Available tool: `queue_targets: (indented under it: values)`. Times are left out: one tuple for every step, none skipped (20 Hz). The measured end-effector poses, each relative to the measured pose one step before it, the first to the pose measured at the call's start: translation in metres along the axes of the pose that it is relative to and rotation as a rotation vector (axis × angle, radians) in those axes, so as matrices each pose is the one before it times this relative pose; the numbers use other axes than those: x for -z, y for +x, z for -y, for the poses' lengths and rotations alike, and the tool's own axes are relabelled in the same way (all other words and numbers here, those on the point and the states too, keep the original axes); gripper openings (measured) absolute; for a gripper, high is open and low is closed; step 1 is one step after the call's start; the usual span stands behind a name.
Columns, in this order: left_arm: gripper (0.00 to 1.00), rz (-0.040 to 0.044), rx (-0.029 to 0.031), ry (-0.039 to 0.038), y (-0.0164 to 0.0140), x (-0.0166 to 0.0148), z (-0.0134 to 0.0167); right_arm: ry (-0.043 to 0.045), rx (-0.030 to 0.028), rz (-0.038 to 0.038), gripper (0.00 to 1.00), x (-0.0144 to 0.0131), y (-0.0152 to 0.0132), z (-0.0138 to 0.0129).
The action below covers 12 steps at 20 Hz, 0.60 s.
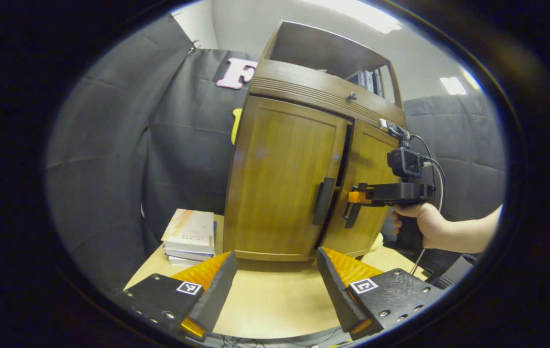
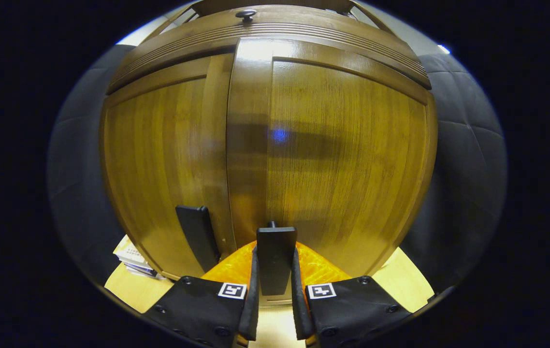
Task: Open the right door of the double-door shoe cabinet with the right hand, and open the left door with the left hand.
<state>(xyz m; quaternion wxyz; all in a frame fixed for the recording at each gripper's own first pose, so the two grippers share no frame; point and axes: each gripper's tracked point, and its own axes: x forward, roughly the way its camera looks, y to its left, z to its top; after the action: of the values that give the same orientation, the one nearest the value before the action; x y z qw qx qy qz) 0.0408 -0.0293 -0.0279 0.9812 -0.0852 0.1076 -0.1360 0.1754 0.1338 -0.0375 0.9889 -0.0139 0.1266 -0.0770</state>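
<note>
The shoe cabinet [image 1: 304, 159] stands on a light wooden table [image 1: 275, 299], filling the centre of the left gripper view and backed by black cloth. Its left door [image 1: 282, 176] sits flush and closed, with a dark vertical handle [image 1: 324, 200] at the door's 3 o'clock edge. The right door [image 1: 367, 193] stands slightly ajar, a dark gap showing between the two doors.

The right gripper [image 1: 352, 209] is seen at 3 o'clock of the cabinet front, held by a hand [image 1: 422, 222]. In the right gripper view its fingers [image 2: 252, 295] are closed on the right door handle [image 2: 276, 258], one pad pressing each side of the black bar. The right door [image 2: 338, 159] fills that view from 12 to 4 o'clock; the left door [image 2: 164, 169] and its handle [image 2: 197, 237] lie at 8 o'clock.

The left gripper [image 1: 275, 285] hangs at 6 o'clock in its own view, jaws spread wide and holding nothing, short of the cabinet base and touching no handle.

Contents: the open shelf atop the cabinet [image 1: 328, 50] carries upright books [image 1: 369, 79] at its 3 o'clock end. The interior behind the doors cannot be made out. A drawer knob [image 1: 351, 96] sits on the band above the doors.

A stack of books [image 1: 190, 237] lies on the table at 9 o'clock of the cabinet, just beside its left flank
</note>
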Motion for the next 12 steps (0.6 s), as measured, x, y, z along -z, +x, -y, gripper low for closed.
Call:
queue_targets:
  values:
    - [0.96,0.00086,0.01302,-0.00471,0.00792,-0.00188,0.00040,0.01170,-0.00718,-0.00267,0.29,0.00285,-0.00717,0.00338]
    - [0.96,0.00698,0.01082,-0.00705,0.00788,-0.00585,0.00086,0.01134,-0.00753,0.00009,0.32,0.00124,-0.00474,0.00146]
    - [0.95,0.01087,0.00663,-0.00667,0.00862,-0.00821,0.00025,0.00980,-0.00686,0.00194,0.29,0.00157,-0.00501,0.00177]
    - [0.95,0.01079,0.00435,-0.00302,0.00755,-0.00721,0.00188,0.00257,-0.00872,0.00334,0.29,0.00442,-0.00913,0.00246]
    - [0.94,0.00920,0.00249,0.00007,0.00774,-0.00666,-0.00036,0.00273,-0.00652,0.00393,0.29,0.00207,-0.00614,0.00148]
    - [0.96,0.00777,-0.00029,0.00323,0.00567,-0.00503,0.00010,0.00148,-0.00755,0.00297,0.29,0.00231,-0.00648,0.00256]
    - [0.96,0.00637,-0.00100,0.00490,0.00598,-0.00545,-0.00048,0.00150,-0.00963,0.00161,0.29,0.00251,-0.00675,0.00269]
    - [0.96,0.00539,-0.00235,0.00657,0.00453,-0.00529,-0.00005,0.00195,-0.01089,-0.00015,0.32,0.00214,-0.00611,0.00270]
    - [0.95,0.00615,-0.00403,0.00844,0.00418,-0.00420,-0.00166,0.00062,-0.01261,-0.00059,0.29,0.00108,-0.00694,0.00307]
    - [0.96,0.00680,-0.00561,0.00963,0.00405,-0.00389,-0.00144,0.00133,-0.01322,-0.00105,0.29,0.00219,-0.00540,0.00277]
    - [0.96,0.00489,-0.01127,0.01051,0.00533,-0.00263,-0.00073,0.00130,-0.01342,-0.00031,0.29,0.00155,-0.00548,0.00339]
    - [0.96,-0.00349,-0.01848,0.00703,0.00608,-0.00146,-0.00221,-0.00064,-0.01421,0.00022,0.29,0.00379,-0.00661,0.00221]
